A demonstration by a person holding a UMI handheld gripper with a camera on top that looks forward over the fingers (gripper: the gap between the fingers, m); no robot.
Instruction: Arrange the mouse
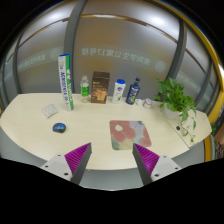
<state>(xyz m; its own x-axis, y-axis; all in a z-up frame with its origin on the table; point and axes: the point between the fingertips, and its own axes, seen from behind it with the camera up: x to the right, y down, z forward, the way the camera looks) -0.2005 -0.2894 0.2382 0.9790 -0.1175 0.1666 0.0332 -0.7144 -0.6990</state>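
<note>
The mouse (59, 128) — a small dark, roundish thing — lies on the pale table (30, 128), ahead and left of the gripper (112, 160), too small to judge its long axis. The mat (130, 133) lies ahead, slightly right. Fingers spread wide, holding nothing. Wall lettering and bottle labels — unreadable.

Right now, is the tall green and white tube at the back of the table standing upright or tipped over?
Upright. The tall green and white tube stands on end on the pale table, well beyond the open gripper.
</note>
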